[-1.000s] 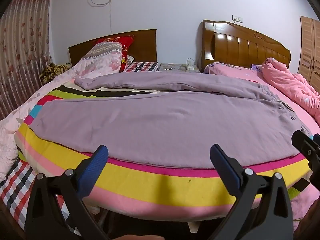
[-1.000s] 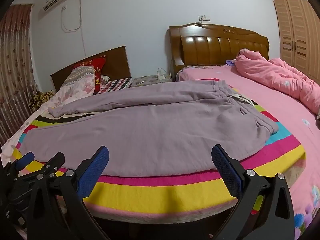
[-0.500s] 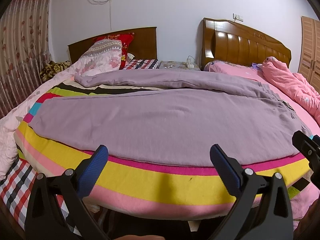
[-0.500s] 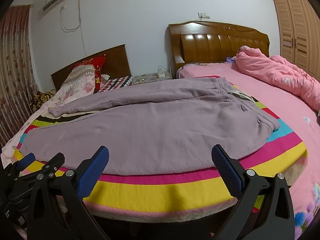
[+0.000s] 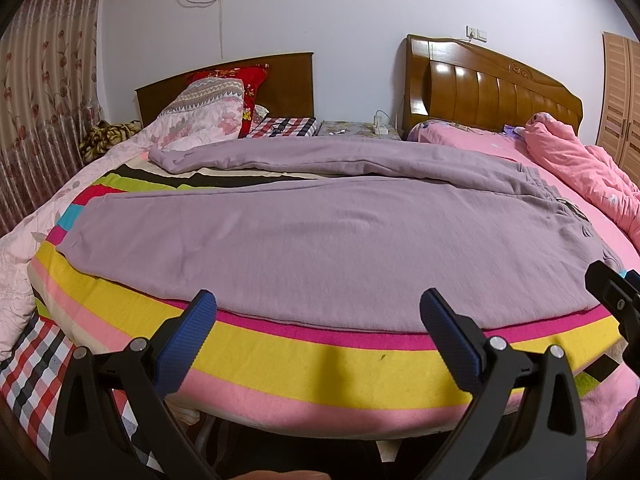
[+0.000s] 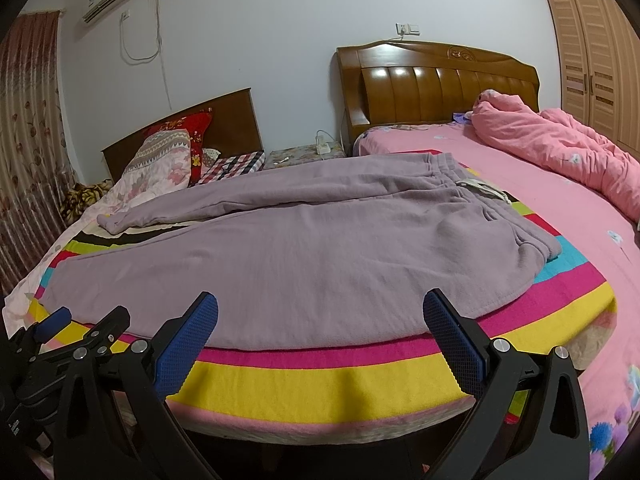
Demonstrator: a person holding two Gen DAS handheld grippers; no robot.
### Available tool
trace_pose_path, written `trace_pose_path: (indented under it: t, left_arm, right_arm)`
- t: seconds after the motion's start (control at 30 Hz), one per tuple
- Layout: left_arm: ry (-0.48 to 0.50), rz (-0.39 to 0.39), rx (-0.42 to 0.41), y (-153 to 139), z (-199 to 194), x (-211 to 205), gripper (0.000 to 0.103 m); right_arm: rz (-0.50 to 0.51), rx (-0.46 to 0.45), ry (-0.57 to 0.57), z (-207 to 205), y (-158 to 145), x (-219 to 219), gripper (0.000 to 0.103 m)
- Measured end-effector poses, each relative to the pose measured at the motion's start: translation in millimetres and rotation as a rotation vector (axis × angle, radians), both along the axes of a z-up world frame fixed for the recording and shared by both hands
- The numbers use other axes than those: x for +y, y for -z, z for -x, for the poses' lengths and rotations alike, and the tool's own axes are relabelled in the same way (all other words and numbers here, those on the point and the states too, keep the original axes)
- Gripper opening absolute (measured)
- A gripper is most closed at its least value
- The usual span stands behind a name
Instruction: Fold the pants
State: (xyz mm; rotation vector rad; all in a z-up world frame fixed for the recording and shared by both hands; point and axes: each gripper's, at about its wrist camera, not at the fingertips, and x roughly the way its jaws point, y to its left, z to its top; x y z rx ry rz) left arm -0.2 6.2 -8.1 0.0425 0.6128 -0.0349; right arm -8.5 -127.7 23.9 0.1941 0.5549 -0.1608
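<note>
The bed [image 5: 280,364] is carrying everything here, its striped blanket [image 6: 320,376] giving a broad flat surface at the near edge, which is probably why the pants were laid there.

The pants [image 5: 320,248] are lying flat and unfolded across that blanket, lengthwise from side to side: waistband [image 6: 532,240] toward the right, leg ends toward the left. The two legs are spreading apart in a V, the far leg [image 5: 304,156] angling away toward the pillows, so no fold looks made yet. The near leg's hem is running just inside the bed's front edge, within easy reach.

Behind, a second bed with a pink quilt [image 6: 568,156] is sitting to the right, well apart from the pants. Pillows [image 5: 208,116] are piling up at the far left, just beyond the far leg's cuff; they are not blocking the work. A nightstand [image 6: 304,156] is standing between the two headboards.

The left tongs [image 5: 316,332] are hovering just short of the near hem, spread wide and grasping nothing. The right tongs [image 6: 320,332] are doing likewise nearer the waistband end, also released. Nothing is standing between either pair and the fabric.
</note>
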Motion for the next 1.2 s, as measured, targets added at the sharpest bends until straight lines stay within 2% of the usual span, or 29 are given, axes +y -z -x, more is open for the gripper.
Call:
trace_pose_path:
  t: [1.2]
  left_arm:
    - [0.003,0.003,0.026,-0.1,-0.7,2.5,0.102]
  right_arm:
    - [-0.008,0.007,-0.003,-0.9,2.3,2.6,0.099]
